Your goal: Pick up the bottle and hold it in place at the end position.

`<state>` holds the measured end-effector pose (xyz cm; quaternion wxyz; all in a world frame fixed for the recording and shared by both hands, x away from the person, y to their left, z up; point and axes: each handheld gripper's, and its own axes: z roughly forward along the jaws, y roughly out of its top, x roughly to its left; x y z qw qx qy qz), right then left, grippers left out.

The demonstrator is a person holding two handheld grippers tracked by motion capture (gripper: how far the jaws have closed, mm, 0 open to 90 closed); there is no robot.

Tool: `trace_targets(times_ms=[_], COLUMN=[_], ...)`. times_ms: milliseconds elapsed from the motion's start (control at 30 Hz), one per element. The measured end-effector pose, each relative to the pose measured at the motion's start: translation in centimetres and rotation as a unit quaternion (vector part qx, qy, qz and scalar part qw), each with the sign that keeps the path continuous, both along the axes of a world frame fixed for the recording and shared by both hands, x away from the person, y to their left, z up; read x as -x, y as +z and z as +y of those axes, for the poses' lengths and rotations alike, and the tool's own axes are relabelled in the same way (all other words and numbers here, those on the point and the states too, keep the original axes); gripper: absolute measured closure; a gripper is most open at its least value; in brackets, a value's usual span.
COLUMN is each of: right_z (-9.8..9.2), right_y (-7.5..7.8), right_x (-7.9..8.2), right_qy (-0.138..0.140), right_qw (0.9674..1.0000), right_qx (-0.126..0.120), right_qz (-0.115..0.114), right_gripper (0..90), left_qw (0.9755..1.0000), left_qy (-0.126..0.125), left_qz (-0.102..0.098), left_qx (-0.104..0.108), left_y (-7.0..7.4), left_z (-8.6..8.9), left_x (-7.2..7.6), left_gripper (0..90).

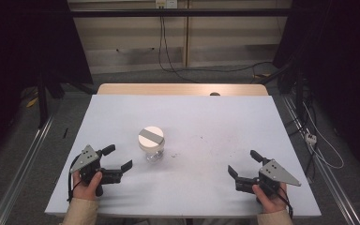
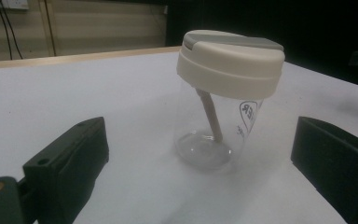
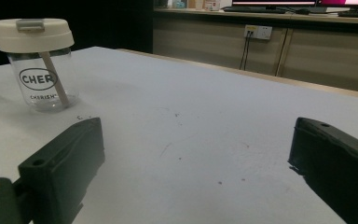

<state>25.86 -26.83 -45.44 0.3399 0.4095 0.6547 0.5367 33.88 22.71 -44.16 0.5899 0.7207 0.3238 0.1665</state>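
Note:
A clear plastic cup [image 1: 152, 146] with a cream lid and a grey flap stands upright near the middle of the white table [image 1: 215, 122]. A beige straw leans inside it. In the left gripper view the cup [image 2: 223, 107] is straight ahead, a short way beyond the wide-apart jaws. My left gripper [image 1: 120, 157] rests open at the front left, pointing at the cup. My right gripper [image 1: 244, 162] rests open at the front right, with nothing between its jaws. In the right gripper view the cup [image 3: 39, 65] stands far off at the upper left.
The table's wooden far edge [image 1: 183, 89] shows beyond the white cover. Small dark specks [image 1: 215, 152] mark the cover between the cup and my right gripper. Metal rails [image 1: 23, 164] and cables [image 1: 318, 140] run along the floor on both sides.

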Motion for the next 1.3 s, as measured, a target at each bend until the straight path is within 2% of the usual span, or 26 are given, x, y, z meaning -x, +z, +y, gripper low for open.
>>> trace_targets(times_ms=[433,567,700,1000,1100,1300], right_z=[0.2,0.3,0.5,0.6,0.5,0.6], right_y=[0.0,-0.1,-0.1,-0.1,-0.1,-0.1], right_x=[-0.1,-0.1,-0.3,-0.3,-0.3,-0.3], right_qy=[-0.006,-0.005,-0.006,-0.010,-0.012,-0.013], right_qw=[1.0000,1.0000,1.0000,0.9999,0.9999,0.9999], right_qx=[0.004,0.007,0.007,0.012,0.009,0.010], right_qz=[-0.003,-0.004,-0.001,-0.001,0.001,0.000], right_gripper=[2.5,2.5,2.5,2.7,2.8,3.0], left_qw=[1.0000,0.9998,0.9992,0.9988,0.9987,0.9983], left_qy=[-0.002,0.008,0.014,0.023,0.020,0.025], left_qz=[0.001,0.003,0.003,0.012,0.012,0.015], left_qx=[-0.007,-0.016,-0.036,-0.040,-0.045,-0.051], left_y=[0.3,0.4,0.4,0.5,0.4,0.2], left_z=[-1.5,-2.3,-3.2,-5.2,-5.8,-6.4], left_x=[-0.2,-0.4,-0.6,-0.9,-0.9,-1.1], left_gripper=[3.7,3.7,3.8,3.9,3.9,3.9])
